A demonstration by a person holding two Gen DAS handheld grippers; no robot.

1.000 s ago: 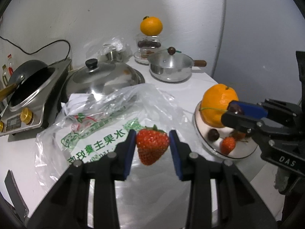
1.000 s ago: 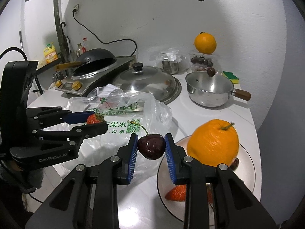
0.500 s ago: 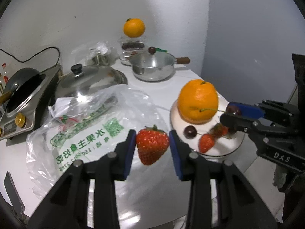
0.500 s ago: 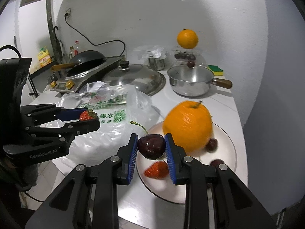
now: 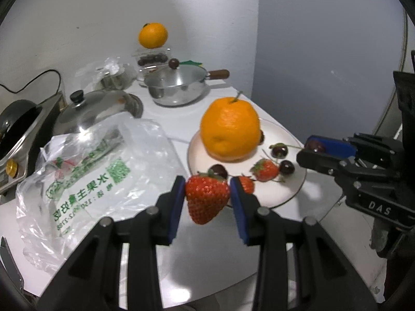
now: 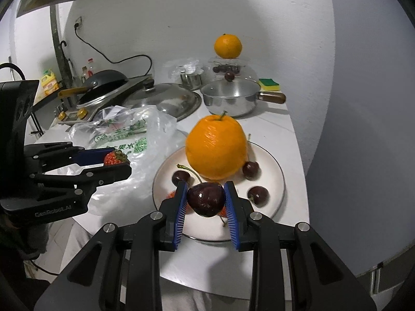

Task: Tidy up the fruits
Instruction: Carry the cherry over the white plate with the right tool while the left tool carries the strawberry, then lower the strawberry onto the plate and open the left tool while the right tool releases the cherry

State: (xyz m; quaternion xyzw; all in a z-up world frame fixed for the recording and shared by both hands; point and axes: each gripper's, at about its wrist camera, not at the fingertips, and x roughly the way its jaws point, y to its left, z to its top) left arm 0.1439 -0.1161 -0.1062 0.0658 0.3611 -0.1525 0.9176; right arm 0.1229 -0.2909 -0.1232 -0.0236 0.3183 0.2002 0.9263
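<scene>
right gripper (image 6: 206, 199) jaws clamp a dark cherry (image 6: 206, 199) over the plate (image 6: 275, 171) beside the orange (image 6: 216, 150).

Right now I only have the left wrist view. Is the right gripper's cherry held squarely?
Observer: Yes. The cherry sits between both pads of the right gripper, with its stem curving up and left.
Operator: Is it over the plate?
Observer: It appears so. In the right wrist view it overlaps the near half of the plate.
Operator: And my strawberry?
Observer: The left gripper holds the strawberry over the bag, left of the plate's rim.
</scene>
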